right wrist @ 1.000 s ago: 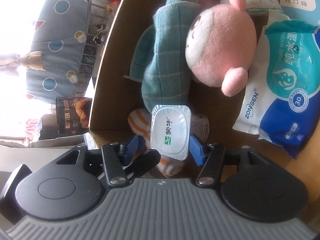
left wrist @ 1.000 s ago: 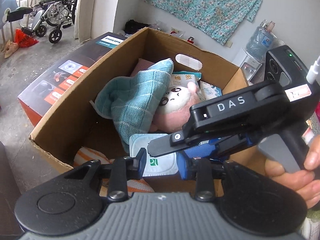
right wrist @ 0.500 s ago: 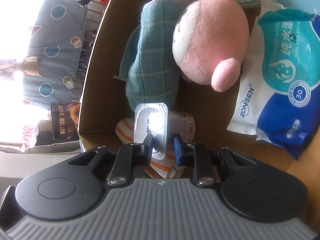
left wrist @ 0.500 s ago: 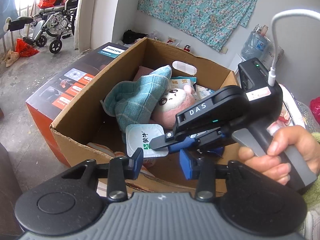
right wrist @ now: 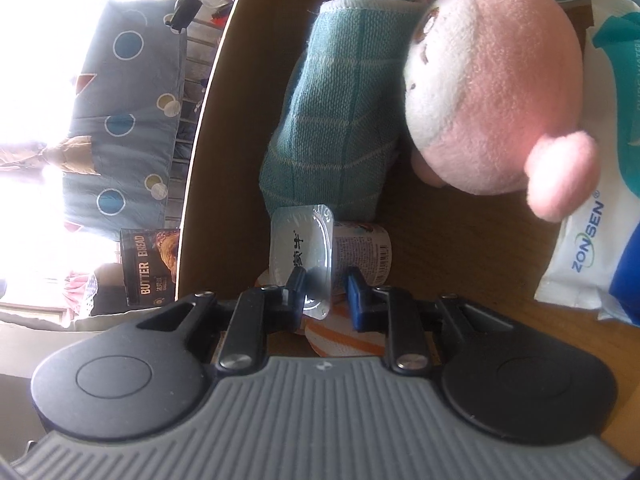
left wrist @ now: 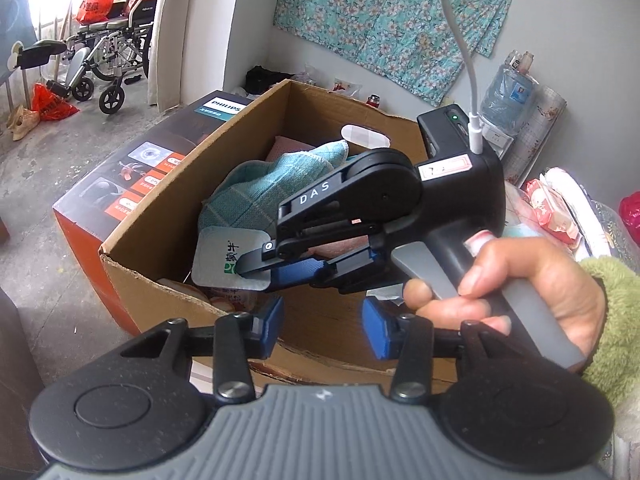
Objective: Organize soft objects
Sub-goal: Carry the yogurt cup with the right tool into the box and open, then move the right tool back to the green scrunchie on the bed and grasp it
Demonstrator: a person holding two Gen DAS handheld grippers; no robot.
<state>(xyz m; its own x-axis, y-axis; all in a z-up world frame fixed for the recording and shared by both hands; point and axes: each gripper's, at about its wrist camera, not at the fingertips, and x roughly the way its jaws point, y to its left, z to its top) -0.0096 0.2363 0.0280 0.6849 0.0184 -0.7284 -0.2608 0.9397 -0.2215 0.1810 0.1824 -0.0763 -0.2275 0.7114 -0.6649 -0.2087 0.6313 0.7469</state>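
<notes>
A wheelchair (left wrist: 108, 56) stands far left on the concrete floor (left wrist: 48, 184). A floral cloth (left wrist: 384, 20) hangs on the far wall, a water jug (left wrist: 508, 92) at its right.

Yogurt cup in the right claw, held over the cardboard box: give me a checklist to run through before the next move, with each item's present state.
1. Right claw closed on the yogurt cup: ok, one finger on the foil lid, the other on the cup body.
2. Grip centred: not ok, the fingers hold near the cup's lower edge.
3. Cup clear of the teal towel and pink plush toy: cannot tell, it looks close to the towel's end.
4. Left claw free: ok, open and empty, outside the cardboard box.
5. Foil lid sealed: ok as far as visible.
6. Left claw out of the right one's path: cannot tell.
</notes>
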